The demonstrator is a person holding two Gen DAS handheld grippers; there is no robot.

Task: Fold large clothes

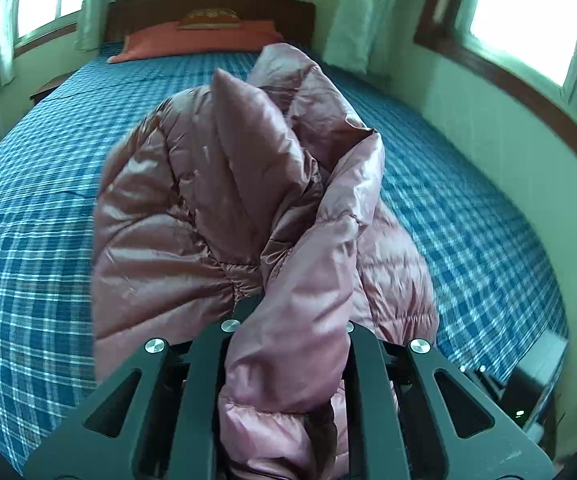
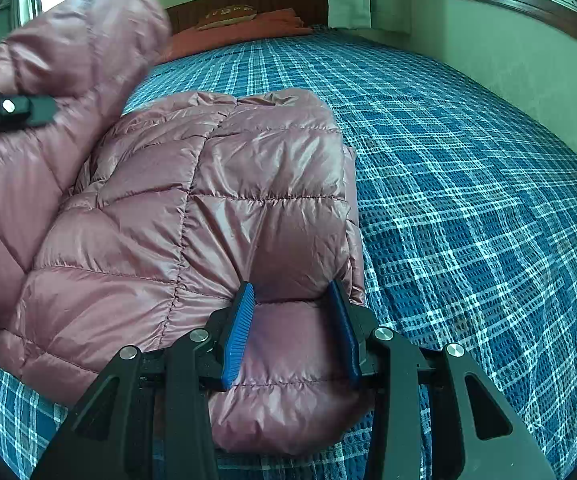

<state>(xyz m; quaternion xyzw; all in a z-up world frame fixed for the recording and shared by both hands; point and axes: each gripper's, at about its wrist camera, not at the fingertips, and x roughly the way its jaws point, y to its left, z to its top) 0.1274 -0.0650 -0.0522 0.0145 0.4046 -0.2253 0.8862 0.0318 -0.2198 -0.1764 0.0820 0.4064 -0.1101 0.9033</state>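
Left gripper [image 1: 288, 320]: raised above the blue plaid bedspread [image 1: 36, 240], jaws pinching a bunched fold of the shiny pink quilted down jacket [image 1: 216, 200]; fabric fills the gap between the fingers and hangs ahead of them.

Right gripper [image 2: 292, 332]: low, pointing forward along the bed. Jaws spread, blue ribbed pads [image 2: 240, 328] straddling the jacket's near edge, which lies flat on the bedspread between them. Lifted portion is up-left of the right jaws.
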